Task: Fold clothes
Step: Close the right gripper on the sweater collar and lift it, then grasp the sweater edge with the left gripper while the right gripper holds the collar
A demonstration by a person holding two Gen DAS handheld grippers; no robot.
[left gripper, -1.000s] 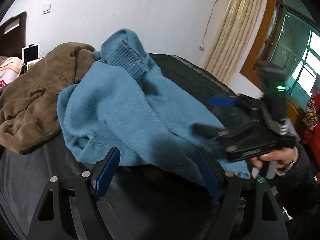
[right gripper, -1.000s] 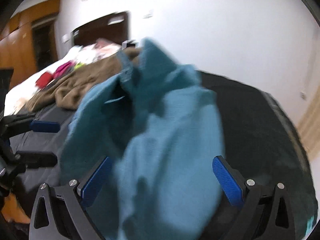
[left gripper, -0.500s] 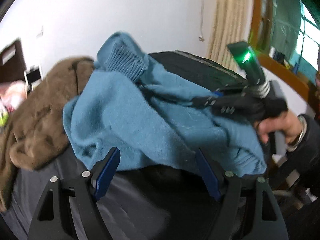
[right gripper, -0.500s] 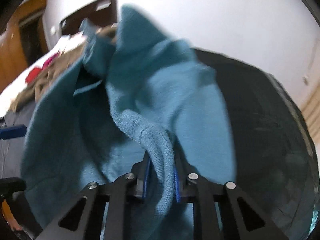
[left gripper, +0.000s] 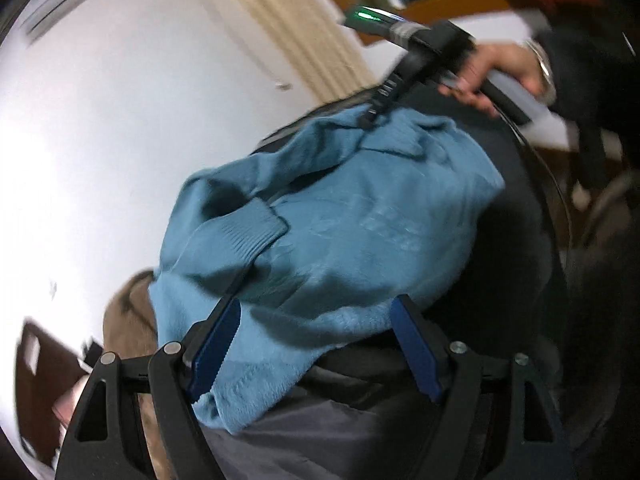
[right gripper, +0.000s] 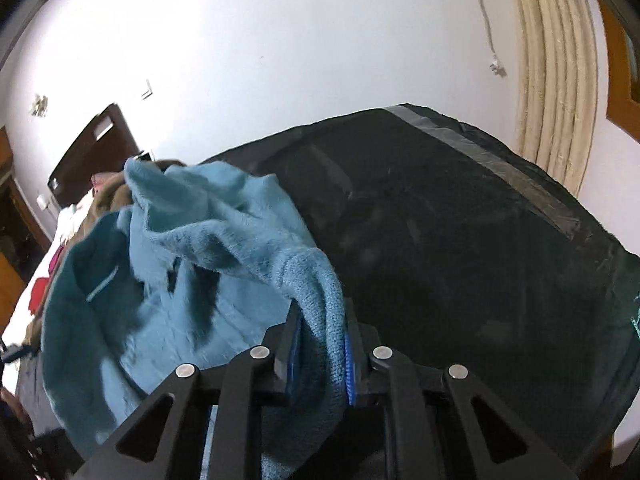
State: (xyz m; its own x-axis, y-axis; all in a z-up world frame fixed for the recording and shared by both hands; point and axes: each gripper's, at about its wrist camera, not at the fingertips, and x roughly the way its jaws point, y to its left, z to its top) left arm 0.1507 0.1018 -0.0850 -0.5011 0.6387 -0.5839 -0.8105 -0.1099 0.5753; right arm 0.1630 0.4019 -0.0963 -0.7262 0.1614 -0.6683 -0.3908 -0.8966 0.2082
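Observation:
A light blue knit sweater [left gripper: 340, 220] lies bunched on a black-covered table [left gripper: 512, 240]. My left gripper [left gripper: 316, 304] is open at the sweater's near hem, with fabric lying loosely between its blue pads [left gripper: 212, 344]. My right gripper [left gripper: 372, 116], held by a person's hand [left gripper: 492, 68], pinches the sweater's far edge. In the right wrist view a thick fold of the sweater [right gripper: 180, 260] is squeezed between the right gripper's [right gripper: 322, 312] pads. Its jaws are opening slightly, with the fold still pressed between them.
A brown garment [left gripper: 124, 312] lies beyond the sweater, also visible as the brown garment [right gripper: 112, 196] in the right wrist view. The black table cover [right gripper: 460, 240] stretches to the right, taped along its far edge. A cream curtain [right gripper: 552, 80] hangs by the white wall.
My right gripper went from wide open to closed on a fold of the sweater and carried it sideways. My left gripper rolled sharply and stayed open at the hem.

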